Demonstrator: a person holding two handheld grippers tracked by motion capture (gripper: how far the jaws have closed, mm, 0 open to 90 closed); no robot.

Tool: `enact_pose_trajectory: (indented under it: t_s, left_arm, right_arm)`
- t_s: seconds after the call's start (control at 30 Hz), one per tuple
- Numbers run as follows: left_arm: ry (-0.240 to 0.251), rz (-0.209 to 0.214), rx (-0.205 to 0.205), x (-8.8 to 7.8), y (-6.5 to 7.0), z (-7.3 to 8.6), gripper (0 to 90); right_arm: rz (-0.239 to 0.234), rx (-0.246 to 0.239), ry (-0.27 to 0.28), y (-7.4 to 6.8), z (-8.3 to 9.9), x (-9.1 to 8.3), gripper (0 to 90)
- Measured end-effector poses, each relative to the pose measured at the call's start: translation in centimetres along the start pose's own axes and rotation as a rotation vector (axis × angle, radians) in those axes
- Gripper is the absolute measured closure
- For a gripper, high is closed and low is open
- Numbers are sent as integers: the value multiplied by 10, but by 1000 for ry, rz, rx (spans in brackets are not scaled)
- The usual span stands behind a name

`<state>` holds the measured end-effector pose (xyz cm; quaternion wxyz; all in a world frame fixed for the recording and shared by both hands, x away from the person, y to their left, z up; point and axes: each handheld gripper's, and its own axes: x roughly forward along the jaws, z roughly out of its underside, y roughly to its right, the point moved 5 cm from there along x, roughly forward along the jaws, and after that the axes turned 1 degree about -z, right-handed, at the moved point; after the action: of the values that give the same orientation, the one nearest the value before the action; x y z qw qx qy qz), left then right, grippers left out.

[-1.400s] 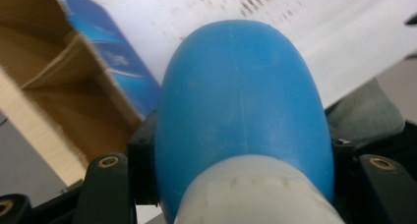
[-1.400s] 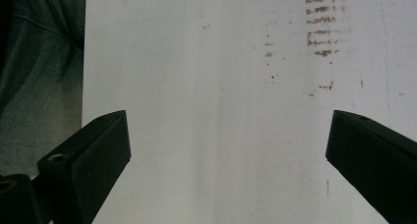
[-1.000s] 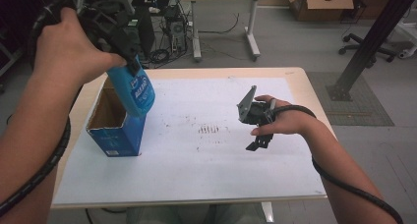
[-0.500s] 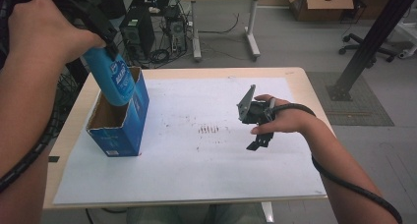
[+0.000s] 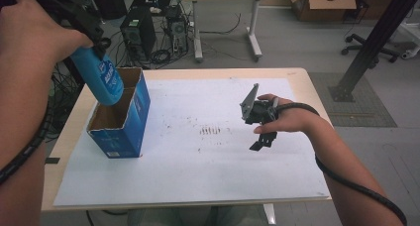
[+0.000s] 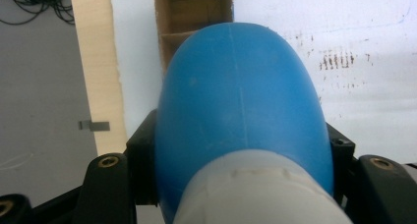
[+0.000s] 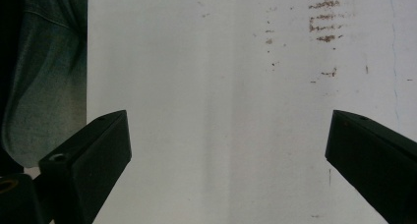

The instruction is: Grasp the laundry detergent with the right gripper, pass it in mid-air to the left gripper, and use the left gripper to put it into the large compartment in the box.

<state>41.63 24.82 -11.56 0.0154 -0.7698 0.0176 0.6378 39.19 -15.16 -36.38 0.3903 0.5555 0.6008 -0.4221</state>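
In the high view the left gripper (image 5: 81, 23) is largely hidden behind the hand and cut off by the top edge, so its fingers cannot be made out. The print on the blue bottle (image 5: 101, 80) is too small to read. The bottle (image 6: 241, 116) hides most of the open box (image 6: 194, 13) in the left gripper view. The right gripper's fingers (image 7: 93, 160) run off the bottom edge.
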Motion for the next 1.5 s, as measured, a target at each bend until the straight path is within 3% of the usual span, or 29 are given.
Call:
enact_pose_trajectory:
  t_s: [0.9, 1.5]
  left_arm:
    - [-32, 2, -46, 57, -26, 1, 382]
    - [-65, -2, -34, 112, -26, 5, 381]
  right_arm:
    - [-15, 0, -30, -3, 0, -4, 32]
    - [-18, 5, -30, -5, 1, -3, 32]
